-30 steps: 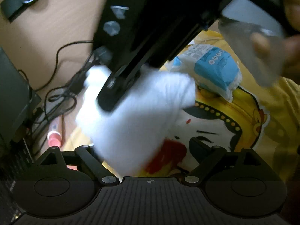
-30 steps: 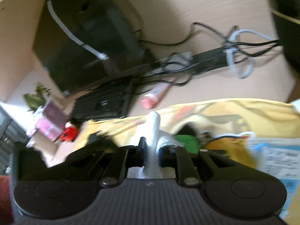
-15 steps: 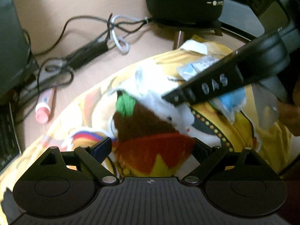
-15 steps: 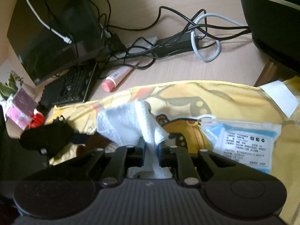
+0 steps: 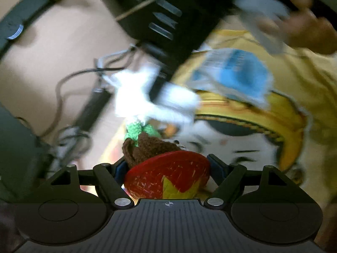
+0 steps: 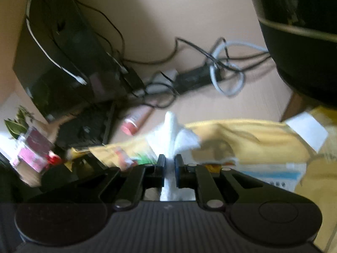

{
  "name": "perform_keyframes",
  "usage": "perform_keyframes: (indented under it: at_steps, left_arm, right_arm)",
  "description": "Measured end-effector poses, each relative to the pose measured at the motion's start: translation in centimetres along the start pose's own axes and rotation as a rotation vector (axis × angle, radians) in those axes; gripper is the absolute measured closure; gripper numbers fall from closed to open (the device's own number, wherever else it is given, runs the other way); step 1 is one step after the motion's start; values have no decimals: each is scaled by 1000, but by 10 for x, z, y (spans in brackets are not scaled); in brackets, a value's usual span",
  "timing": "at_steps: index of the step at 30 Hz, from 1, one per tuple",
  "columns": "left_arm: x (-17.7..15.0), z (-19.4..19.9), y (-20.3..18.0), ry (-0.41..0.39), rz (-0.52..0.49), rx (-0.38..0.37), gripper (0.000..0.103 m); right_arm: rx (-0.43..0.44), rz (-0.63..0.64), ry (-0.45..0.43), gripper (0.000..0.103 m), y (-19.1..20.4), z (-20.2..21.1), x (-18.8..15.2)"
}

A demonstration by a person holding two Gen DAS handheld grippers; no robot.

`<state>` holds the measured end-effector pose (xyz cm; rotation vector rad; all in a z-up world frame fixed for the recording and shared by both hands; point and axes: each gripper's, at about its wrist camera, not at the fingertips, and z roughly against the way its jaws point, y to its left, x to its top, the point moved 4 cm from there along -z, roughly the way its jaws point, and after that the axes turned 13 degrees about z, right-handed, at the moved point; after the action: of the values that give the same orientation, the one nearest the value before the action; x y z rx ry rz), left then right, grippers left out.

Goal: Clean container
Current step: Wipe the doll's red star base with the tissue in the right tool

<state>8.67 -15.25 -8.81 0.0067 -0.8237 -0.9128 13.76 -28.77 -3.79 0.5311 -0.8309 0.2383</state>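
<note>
Left tongs (image 5: 166,166) have just been closing and now grip a red and yellow container (image 5: 168,179) by its sides, low in the left wrist view at 6 o'clock; brown and green crocheted stuffing (image 5: 145,141) sticks out of its top. Right tongs (image 6: 169,162) are pressed together, pinching a white cloth (image 6: 172,135) that stands up between the pads. From the left view, that cloth (image 5: 143,97) hangs blurred at 11 o'clock of the container, just above it; contact cannot be told. Underneath lies a yellow printed fabric (image 5: 294,88) on the tan surface (image 6: 168,10), with a blue and white packet (image 5: 231,73) at 1 o'clock and tangled cables (image 6: 227,71) beyond.
</note>
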Motion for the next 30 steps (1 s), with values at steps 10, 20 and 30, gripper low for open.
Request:
perform_keyframes:
  at_steps: [10,20,30]
  left_arm:
    - [-2,1,-2,13,105,-38,10]
    - [-6,-1,-8,43,116,-82,9]
    - [-3,5,11,64,377,-202,8]
  right_arm:
    - [94,64,45,87,28,8,-5]
    - [-165,266,80,39,24,-30,-2]
    - [-58,41,82,86,-13,-16,-13]
